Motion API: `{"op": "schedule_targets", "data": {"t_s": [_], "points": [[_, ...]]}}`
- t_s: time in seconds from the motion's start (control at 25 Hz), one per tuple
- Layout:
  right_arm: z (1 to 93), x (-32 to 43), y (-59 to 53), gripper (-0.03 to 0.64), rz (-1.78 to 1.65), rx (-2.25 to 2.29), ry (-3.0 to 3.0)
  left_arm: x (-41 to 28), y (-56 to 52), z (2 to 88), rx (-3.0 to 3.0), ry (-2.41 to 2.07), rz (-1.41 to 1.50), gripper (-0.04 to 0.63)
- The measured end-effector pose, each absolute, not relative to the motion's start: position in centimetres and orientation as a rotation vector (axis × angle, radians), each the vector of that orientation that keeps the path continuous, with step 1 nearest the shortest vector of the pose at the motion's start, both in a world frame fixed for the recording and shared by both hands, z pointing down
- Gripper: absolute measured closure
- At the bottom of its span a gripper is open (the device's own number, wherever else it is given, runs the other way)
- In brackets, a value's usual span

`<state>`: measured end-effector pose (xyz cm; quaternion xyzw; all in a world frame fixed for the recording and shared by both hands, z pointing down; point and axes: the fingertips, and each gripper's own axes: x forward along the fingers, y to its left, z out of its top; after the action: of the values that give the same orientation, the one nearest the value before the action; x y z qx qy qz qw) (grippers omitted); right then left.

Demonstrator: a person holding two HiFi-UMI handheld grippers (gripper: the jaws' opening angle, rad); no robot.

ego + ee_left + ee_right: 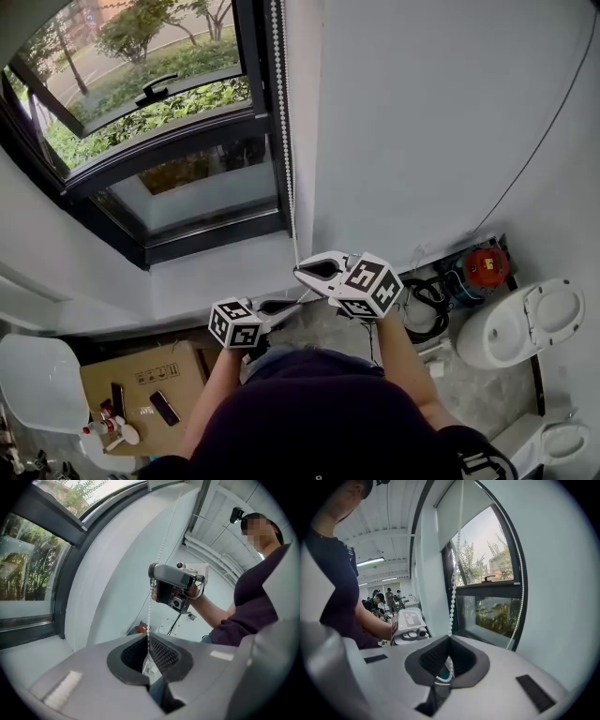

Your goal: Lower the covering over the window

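A tall black-framed window (169, 141) is mostly bare, with the white roller blind (461, 513) showing only across the top of the glass in the right gripper view. The white beaded pull chain (284, 141) hangs down the frame's right edge. The right claw (314, 270) is clamped shut on it, and the left claw (281, 306) is shut on the same strand just below.

The step in hand appears to be a hand-over-hand draw. It would likely go best with the pull straight down along the chain's own line, with one claw gripping while the other reaches higher, and without catching the loop's other strand beside the wall.

A white toilet (525, 323), a brown cardboard box (141, 370) and a red tool (486, 265) lie on the floor below. All are well clear of the chain, and nothing blocks the pull.
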<state>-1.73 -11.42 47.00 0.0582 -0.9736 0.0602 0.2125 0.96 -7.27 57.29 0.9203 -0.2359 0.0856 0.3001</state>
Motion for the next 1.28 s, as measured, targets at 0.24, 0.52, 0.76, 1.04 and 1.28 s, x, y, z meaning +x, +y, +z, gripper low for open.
{"op": "schedule_targets", "data": {"t_s": [0.24, 0.52, 0.76, 1.04, 1.28], "points": [[50.0, -1.9, -10.4, 0.604, 0.197, 0.125, -2.627, 0.4, -7.6, 57.0, 2.457, -0.639, 0.255, 0.578], [50.5, -1.5, -11.9, 0.604, 0.212, 0.147, -2.591, 0.0, -8.3, 56.3, 2.483, -0.664, 0.235, 0.571], [53.4, -1.4, -10.8, 0.604, 0.266, 0.094, -2.530, -0.4, -8.9, 54.5, 2.509, -0.685, 0.190, 0.517], [53.8, -1.7, -11.2, 0.604, 0.260, 0.070, -2.508, -0.5, -10.0, 51.8, 2.568, -0.704, 0.124, 0.503], [57.3, -1.6, -10.1, 0.604, 0.274, 0.030, -2.428, -0.4, -10.5, 50.8, 2.603, -0.694, 0.115, 0.500]]}}
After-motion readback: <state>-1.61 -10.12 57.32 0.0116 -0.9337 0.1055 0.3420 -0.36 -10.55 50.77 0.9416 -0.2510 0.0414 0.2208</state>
